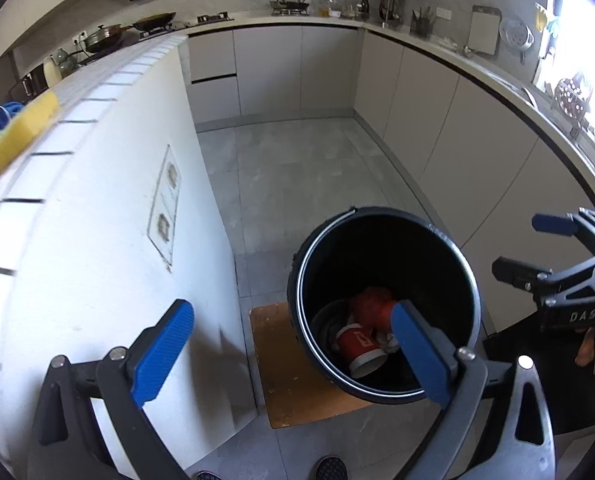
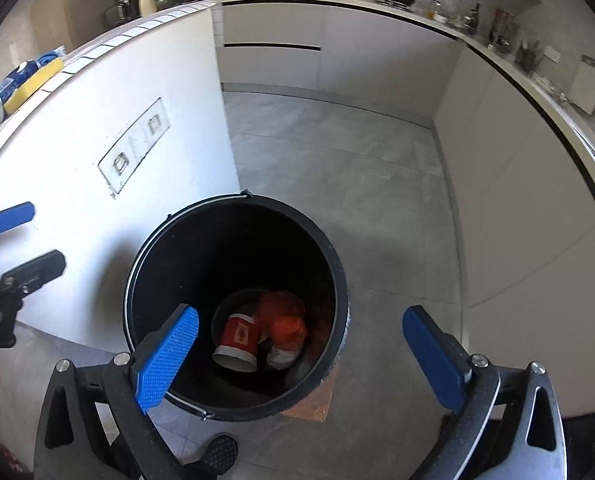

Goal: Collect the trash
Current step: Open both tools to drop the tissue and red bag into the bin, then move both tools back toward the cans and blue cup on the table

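**Blue pads wide apart over the black bucket**

Blue rubber pads frame both views, and we take the black bucket as our landmark. Nearest to us, the right gripper hangs above the bucket with its jaws spread wide and nothing between them; one pad sits over the bucket's near rim, the other out past its side. Our left gripper is spread just as wide and just as empty, one pad over the bucket's mouth, the other off toward the white wall.

Down at the bottom of the bucket lies the trash: a red paper cup on its side with its open mouth toward us, and beside it, touching, a crumpled orange-red wrapper. Something pale sits under the wrapper; it may be paper, but the bucket is too dark for us to be sure.

Under the bucket is a brown mat on the grey tiled floor. Just beside the bucket rises the white wall of a tiled ledge. Up on that ledge, well apart from the bucket, we see a yellow sponge and a blue can lying next to it. Beyond the bucket, pale cabinets run under a long counter with pots and bottles on it.
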{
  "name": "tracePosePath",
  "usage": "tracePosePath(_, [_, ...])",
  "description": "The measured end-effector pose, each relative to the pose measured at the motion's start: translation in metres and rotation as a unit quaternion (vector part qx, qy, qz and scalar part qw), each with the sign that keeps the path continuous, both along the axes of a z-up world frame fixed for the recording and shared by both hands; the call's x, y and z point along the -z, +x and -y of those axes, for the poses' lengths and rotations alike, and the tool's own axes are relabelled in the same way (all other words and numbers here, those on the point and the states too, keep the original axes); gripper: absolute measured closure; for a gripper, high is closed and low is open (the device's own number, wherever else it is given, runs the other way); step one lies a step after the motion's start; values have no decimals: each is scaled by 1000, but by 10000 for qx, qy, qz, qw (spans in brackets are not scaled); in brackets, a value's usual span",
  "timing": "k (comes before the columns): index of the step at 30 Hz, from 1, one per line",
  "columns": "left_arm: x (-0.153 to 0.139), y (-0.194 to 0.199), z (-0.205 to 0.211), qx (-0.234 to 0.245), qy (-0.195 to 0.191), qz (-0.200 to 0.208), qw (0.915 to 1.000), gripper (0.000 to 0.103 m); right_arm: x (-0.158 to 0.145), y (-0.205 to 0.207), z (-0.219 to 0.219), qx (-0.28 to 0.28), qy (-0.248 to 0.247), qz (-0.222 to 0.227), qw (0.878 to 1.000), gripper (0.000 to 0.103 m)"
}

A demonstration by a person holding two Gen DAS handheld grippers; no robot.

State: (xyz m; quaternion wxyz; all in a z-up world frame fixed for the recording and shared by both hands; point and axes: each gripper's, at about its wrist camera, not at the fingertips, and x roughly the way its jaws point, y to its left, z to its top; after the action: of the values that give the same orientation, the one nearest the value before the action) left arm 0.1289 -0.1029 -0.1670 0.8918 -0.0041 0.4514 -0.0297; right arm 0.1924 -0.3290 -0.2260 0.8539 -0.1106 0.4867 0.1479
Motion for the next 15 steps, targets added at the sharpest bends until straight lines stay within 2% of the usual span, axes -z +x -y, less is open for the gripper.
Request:
tracePosePath(7, [-39,-10,-7,-66,-64,349,9993,2,-40,-25,4,310,367,322,9983,0])
tracePosePath(15, [-59,-23,-27,-271,-144,656,9974,1,-81,-46,-16,429,588,680,9950,0])
